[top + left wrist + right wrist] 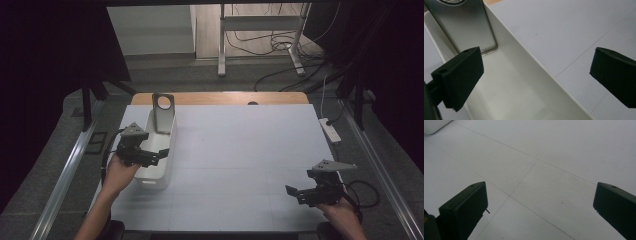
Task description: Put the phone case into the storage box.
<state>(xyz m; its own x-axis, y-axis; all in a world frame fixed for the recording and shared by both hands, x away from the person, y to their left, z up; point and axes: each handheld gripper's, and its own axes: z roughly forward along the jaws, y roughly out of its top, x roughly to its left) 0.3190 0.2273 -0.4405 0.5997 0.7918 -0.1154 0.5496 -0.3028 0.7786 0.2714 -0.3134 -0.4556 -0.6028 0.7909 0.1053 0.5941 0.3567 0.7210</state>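
A white power strip (329, 130) lies just off the table's (240, 150) right edge. Beyond the table's far edge, a metal frame (260, 35) stands on the floor (165, 75), with tangled cables (280, 42) near its right leg.

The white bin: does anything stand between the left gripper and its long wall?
Nothing visible does. The left gripper hangs open over the white bin, one jaw inside, the other outside that wall. The metal plate stands at the far end, clear.

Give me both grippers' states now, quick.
Left gripper: open, holding nothing, straddling the white bin's wall.
Right gripper: open, empty.
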